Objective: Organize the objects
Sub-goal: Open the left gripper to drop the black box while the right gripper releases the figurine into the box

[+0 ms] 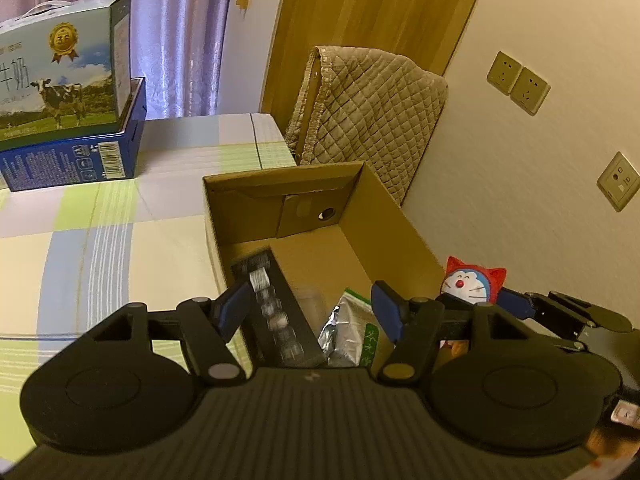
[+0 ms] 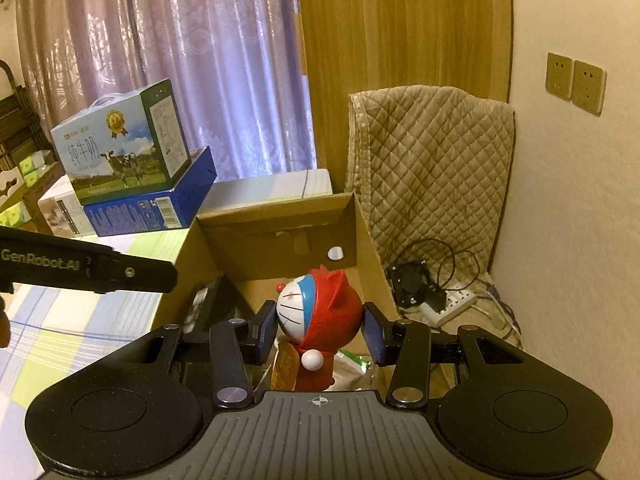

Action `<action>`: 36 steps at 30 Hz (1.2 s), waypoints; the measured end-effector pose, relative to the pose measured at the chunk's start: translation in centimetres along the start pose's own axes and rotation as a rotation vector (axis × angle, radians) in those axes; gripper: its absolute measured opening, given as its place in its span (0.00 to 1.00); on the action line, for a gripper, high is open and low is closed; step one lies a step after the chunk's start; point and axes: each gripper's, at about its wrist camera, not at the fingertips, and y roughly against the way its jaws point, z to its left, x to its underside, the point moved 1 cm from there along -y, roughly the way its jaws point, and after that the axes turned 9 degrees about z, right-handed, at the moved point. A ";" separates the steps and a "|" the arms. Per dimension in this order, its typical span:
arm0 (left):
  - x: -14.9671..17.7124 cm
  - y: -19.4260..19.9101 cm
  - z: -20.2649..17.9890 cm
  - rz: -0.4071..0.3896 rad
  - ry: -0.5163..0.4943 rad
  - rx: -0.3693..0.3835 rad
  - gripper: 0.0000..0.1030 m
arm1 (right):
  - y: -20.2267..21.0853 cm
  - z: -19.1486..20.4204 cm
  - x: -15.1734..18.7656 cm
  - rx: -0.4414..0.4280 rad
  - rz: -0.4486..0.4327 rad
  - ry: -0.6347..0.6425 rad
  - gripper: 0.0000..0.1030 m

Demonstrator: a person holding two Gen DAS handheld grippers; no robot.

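Note:
An open cardboard box [image 1: 280, 178] stands on the checked cloth by the wall. Inside lie a long black box [image 1: 280, 312] and a silver-green pouch [image 1: 348, 328]. My left gripper [image 1: 310, 300] hovers open over the box's near end, holding nothing. A cat figure with a blue-white face and red hood [image 2: 320, 312] hangs above the box [image 2: 280, 208], my right gripper [image 2: 320, 320] shut on its head. In the left wrist view the figure [image 1: 472, 280] shows at the right, over the box's right wall. The pouch [image 2: 356, 364] lies partly hidden below it.
A milk carton [image 1: 60, 80] sits on a blue box [image 1: 72, 160] at the far left of the checked cloth [image 1: 100, 240]. A quilted cover [image 2: 432, 168] leans behind the box. A power strip and cables [image 2: 448, 300] lie on the floor right of it. Wall sockets [image 1: 516, 82] are nearby.

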 end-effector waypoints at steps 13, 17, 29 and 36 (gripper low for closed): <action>2.1 1.3 0.7 0.018 0.008 -0.005 0.61 | 0.6 1.3 -0.1 -0.025 -0.003 0.002 0.41; 2.3 1.3 1.0 0.021 0.012 -0.006 0.62 | 0.4 1.6 -0.4 -0.030 0.001 0.002 0.41; 2.8 1.1 2.1 0.038 0.024 -0.021 0.70 | -2.7 0.5 -1.7 -0.094 0.019 -0.065 0.44; 4.3 2.2 3.1 0.039 0.046 -0.022 0.77 | -0.7 -0.7 -1.3 -0.064 0.001 -0.114 0.48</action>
